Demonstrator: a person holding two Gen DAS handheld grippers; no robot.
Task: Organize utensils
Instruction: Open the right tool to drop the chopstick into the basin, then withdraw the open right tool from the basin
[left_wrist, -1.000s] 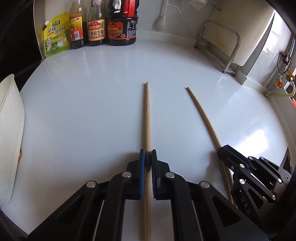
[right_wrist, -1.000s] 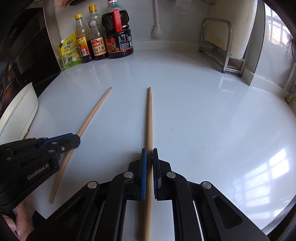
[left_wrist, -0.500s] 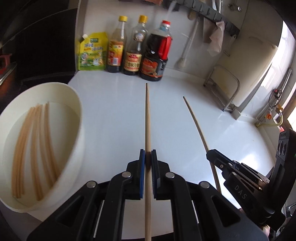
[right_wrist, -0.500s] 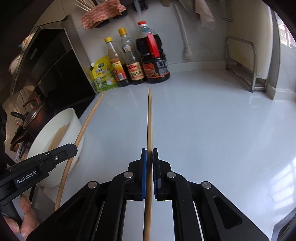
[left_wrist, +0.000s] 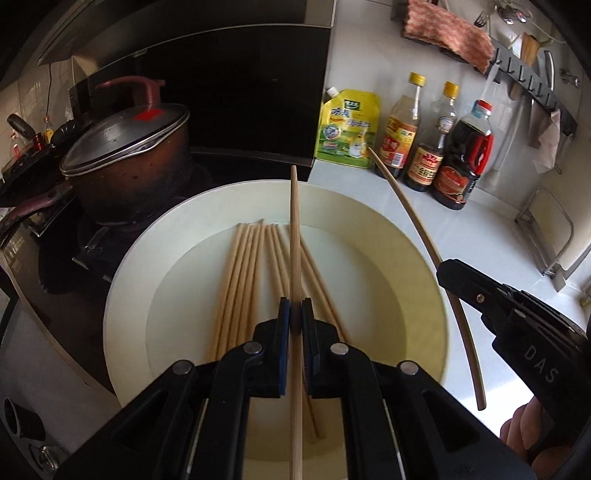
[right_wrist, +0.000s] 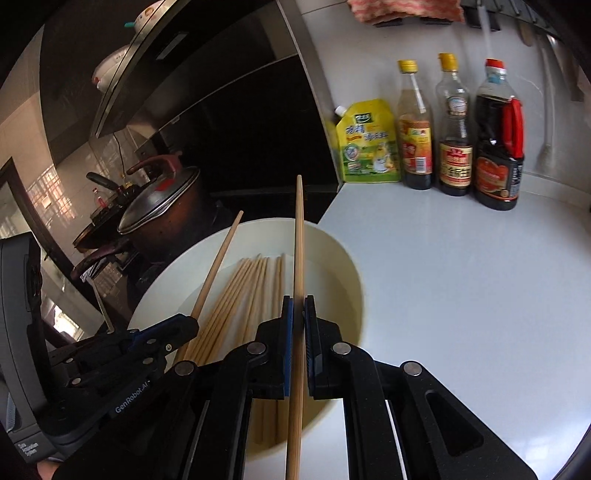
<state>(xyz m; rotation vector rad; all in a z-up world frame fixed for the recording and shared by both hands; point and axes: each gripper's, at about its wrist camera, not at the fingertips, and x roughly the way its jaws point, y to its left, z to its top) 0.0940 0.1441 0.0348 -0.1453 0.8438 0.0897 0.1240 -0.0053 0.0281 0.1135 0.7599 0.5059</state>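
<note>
**Operator:** Over the bowl (left_wrist: 125, 295), what does each gripper carry?

**Inspector:** Left gripper (left_wrist: 295, 317): jaws pressed together on one chopstick (left_wrist: 294, 229). The stick runs straight forward between the blue pads and its tip reaches past the bowl's far rim. Right gripper (right_wrist: 298, 314): jaws likewise pinching a second chopstick (right_wrist: 299, 236), pointing forward over the bowl's right half.

**Operator:** Position of the grippers relative to each other?

**Inspector:** Side by side, apart. From the left wrist, the right gripper (left_wrist: 491, 295) appears at the right edge with its stick above the bowl's right rim. From the right wrist, the left gripper (right_wrist: 147, 339) appears at lower left, its stick angled over the bowl. Fingers of a hand (left_wrist: 524, 435) show below the right gripper.

**Operator:** Bowl contents and location?

**Inspector:** White, round, holding a bundle of chopsticks (left_wrist: 243, 280) lying roughly parallel on its bottom. It sits at the left end of the white desk (right_wrist: 461, 277), next to a dark stove with a lidded pot (left_wrist: 125, 158).

**Operator:** Other items?

**Inspector:** At the back wall: a yellow pouch (left_wrist: 349, 129) and three bottles (left_wrist: 428, 136) in a row. A pink cloth (left_wrist: 447, 29) hangs on a wall rail. A metal rack (left_wrist: 550, 229) stands at the far right.
</note>
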